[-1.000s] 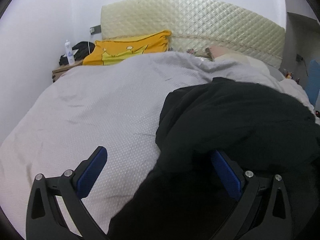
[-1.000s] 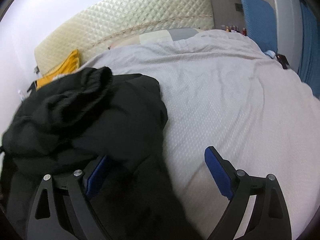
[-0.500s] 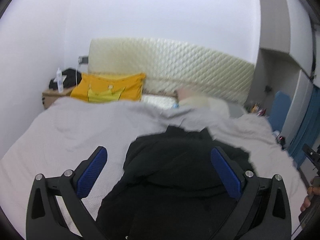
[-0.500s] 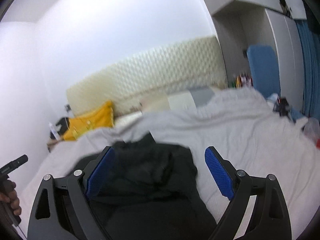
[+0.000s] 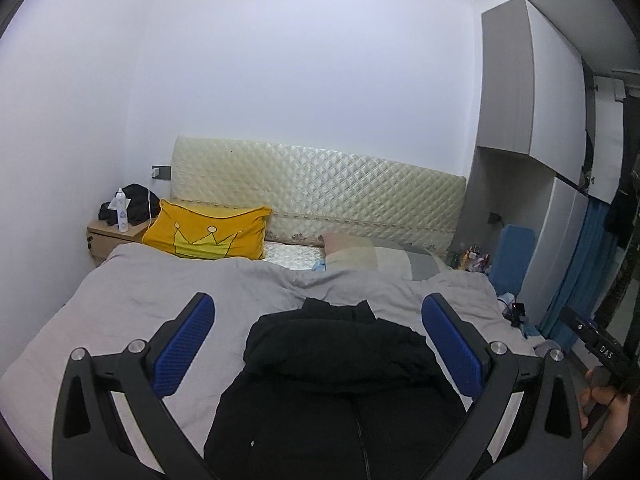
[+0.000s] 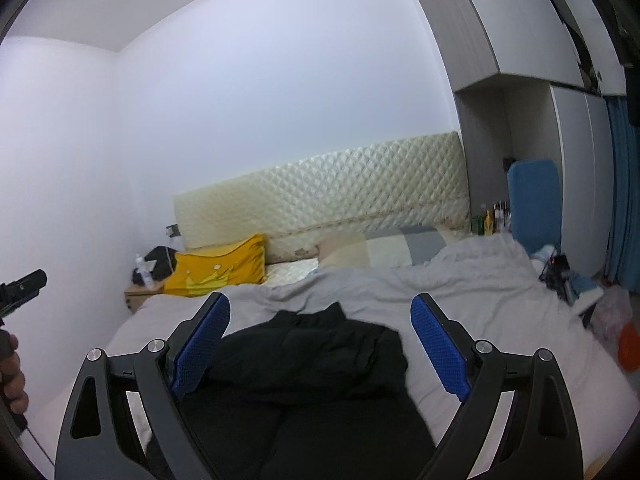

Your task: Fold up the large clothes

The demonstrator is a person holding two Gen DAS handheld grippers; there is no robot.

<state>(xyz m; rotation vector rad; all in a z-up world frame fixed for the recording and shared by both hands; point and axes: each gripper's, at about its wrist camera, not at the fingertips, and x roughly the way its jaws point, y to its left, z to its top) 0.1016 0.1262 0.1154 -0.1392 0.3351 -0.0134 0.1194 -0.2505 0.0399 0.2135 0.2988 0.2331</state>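
A large black jacket [image 5: 340, 376] lies in a heap on the grey bedspread [image 5: 132, 300], its collar end toward the headboard. It also shows in the right wrist view [image 6: 312, 364]. My left gripper [image 5: 318, 344] is open and empty, held back and above the jacket, with blue pads [image 5: 184, 344] wide apart. My right gripper [image 6: 320, 344] is open and empty too, also raised clear of the jacket. The jacket's near end is hidden below both views.
A yellow crown pillow [image 5: 208, 232] and a beige-grey pillow [image 5: 372, 252] lie by the quilted headboard [image 5: 320, 196]. A nightstand [image 5: 116, 236] with a bottle stands left. A wardrobe [image 5: 532, 128], blue chair [image 5: 514, 256] and clutter stand right of the bed.
Both grippers have pulled up and back from the jacket, which they were low against a second ago. The jacket now lies free on the bed, and the views show the whole room.
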